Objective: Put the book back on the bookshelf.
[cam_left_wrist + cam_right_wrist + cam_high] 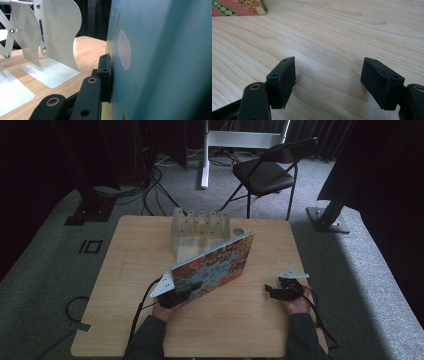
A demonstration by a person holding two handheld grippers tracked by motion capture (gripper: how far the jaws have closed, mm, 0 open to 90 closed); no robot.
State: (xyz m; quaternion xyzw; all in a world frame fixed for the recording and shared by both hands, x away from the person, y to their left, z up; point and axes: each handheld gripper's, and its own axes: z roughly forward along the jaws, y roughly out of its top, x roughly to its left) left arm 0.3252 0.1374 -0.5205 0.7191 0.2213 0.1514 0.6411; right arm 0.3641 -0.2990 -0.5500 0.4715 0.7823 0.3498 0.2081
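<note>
Picture book (215, 265) stands tilted on its edge mid-table, just in front of the white book rack (200, 226) — your left gripper (172, 295) clamps its near corner, probably to steer it into a slot — while your right gripper (285, 290) rests open on the wooden table (125, 270), idle.

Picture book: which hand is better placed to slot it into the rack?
Left. The left tongs are clamped on the picture book, which is tilted up right in front of the rack. The right tongs are open and empty over the table.
</note>
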